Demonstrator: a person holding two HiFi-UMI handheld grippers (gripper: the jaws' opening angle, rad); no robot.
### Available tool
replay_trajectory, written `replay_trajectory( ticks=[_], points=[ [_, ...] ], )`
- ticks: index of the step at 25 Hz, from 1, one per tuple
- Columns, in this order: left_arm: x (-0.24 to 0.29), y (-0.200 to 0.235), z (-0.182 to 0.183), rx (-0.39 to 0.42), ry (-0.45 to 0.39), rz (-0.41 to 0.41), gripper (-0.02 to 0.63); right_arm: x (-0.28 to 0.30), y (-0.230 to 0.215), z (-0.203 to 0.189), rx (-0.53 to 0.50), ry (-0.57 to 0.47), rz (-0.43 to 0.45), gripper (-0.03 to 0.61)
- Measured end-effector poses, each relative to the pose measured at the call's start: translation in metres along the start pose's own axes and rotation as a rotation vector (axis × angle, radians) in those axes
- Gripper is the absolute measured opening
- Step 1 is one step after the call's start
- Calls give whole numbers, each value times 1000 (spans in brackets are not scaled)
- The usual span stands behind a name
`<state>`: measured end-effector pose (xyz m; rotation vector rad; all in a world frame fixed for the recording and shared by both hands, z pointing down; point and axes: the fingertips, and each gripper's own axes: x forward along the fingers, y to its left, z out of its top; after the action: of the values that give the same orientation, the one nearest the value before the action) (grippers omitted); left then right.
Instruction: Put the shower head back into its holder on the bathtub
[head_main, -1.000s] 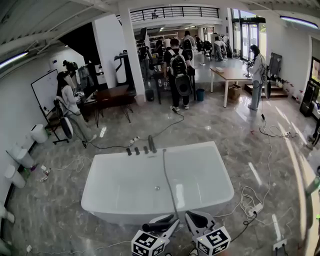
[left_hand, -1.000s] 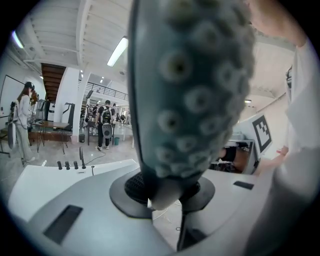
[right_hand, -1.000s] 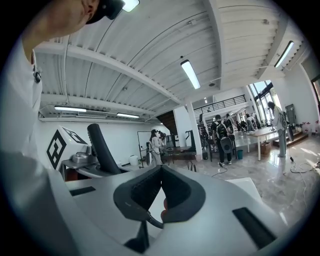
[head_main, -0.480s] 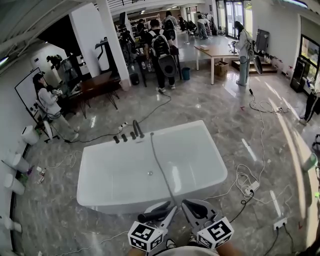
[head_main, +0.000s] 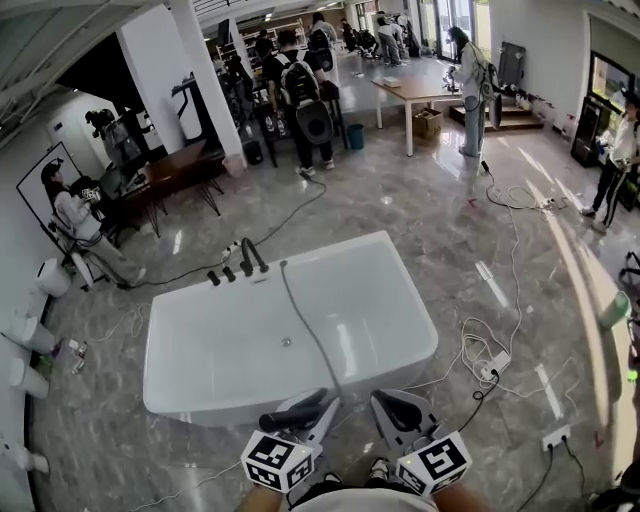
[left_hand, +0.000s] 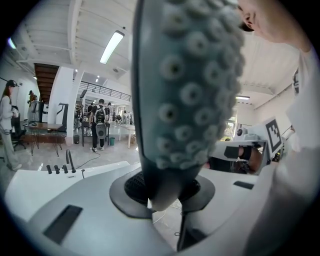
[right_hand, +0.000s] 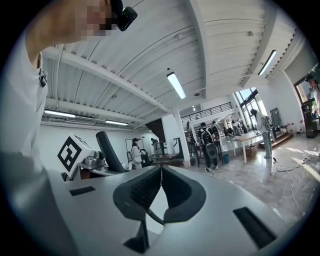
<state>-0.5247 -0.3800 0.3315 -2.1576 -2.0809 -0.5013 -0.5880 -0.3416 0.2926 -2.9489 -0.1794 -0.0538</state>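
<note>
The white bathtub holds only a loop of hose, which runs from the far rim beside the taps across the basin to the near rim. There the left gripper is clamped on the shower head, just outside the near edge of the tub. The right gripper hangs beside it with its jaws together and nothing between them

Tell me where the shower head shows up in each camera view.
Head view: shower head, bottom centre, in the left gripper.
Left gripper view: fills the centre, nozzles toward camera.
Right gripper view: dark handle at left, beside the marker cube.
Shared landmark: person with a backpack.
</note>
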Motion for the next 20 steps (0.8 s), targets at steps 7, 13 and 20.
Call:
replay_trajectory(
  ticks=[7, 13, 20],
  points=[
    [38, -14, 9, 7, 21, -33, 97, -24, -50, 12, 16, -30, -99, 15],
    [76, -16, 18, 15, 31, -76, 98, -30, -86, 9, 42, -32, -172, 15],
    [140, 5, 32, 18, 51, -150, 97, -10, -140, 17, 38, -49, -274, 15]
  ],
)
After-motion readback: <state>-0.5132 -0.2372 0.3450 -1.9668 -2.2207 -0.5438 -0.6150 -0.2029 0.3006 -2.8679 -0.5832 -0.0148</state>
